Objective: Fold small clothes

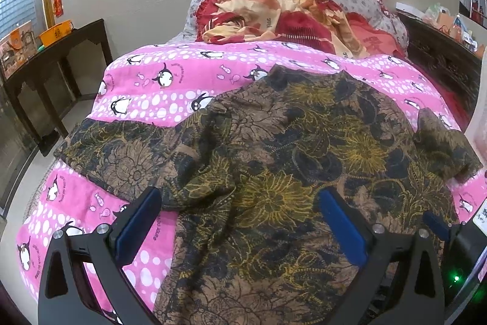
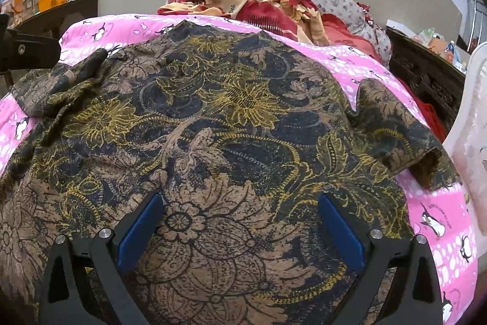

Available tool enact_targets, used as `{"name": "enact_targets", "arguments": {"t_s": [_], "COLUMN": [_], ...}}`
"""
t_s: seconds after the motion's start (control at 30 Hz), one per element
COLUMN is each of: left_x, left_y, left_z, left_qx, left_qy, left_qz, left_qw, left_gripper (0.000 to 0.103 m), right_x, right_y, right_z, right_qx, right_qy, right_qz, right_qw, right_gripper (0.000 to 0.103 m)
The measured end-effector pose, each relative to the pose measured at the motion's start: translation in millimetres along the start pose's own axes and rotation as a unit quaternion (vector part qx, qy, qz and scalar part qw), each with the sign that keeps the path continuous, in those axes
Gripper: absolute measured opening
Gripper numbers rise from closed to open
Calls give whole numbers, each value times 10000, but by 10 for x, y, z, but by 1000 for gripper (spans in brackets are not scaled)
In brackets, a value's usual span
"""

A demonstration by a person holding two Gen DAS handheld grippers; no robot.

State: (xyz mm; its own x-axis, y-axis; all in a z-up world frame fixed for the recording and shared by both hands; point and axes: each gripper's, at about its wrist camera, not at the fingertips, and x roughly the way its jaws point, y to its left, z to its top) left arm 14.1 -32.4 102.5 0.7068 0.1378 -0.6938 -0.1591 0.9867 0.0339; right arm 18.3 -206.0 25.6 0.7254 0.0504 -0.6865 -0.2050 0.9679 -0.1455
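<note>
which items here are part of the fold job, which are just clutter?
Job: floral shirt, left gripper, right gripper, both open above it.
Clutter: penguin blanket beneath, red-orange bedding, dark side table, orange basket.

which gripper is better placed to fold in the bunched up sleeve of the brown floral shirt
Left, probably. The bunched sleeve lies just ahead of the open left gripper, near its left finger. The right gripper, also open, hovers over the middle of the floral shirt, with that sleeve far off to its left.
</note>
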Motion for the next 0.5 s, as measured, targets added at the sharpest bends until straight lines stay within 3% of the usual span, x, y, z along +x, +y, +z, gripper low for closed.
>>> {"name": "enact_targets", "arguments": {"t_s": [0.5], "left_x": [22], "left_y": [-17], "left_z": [-26], "left_qx": [51], "left_qy": [131], "left_qz": [7], "left_qw": [9999], "left_gripper": [103], "right_x": [17], "right_y": [-4], "right_z": [-1], "right_qx": [48], "right_qy": [14], "right_qz": [35], "right_qw": [10000], "right_gripper": [103]}}
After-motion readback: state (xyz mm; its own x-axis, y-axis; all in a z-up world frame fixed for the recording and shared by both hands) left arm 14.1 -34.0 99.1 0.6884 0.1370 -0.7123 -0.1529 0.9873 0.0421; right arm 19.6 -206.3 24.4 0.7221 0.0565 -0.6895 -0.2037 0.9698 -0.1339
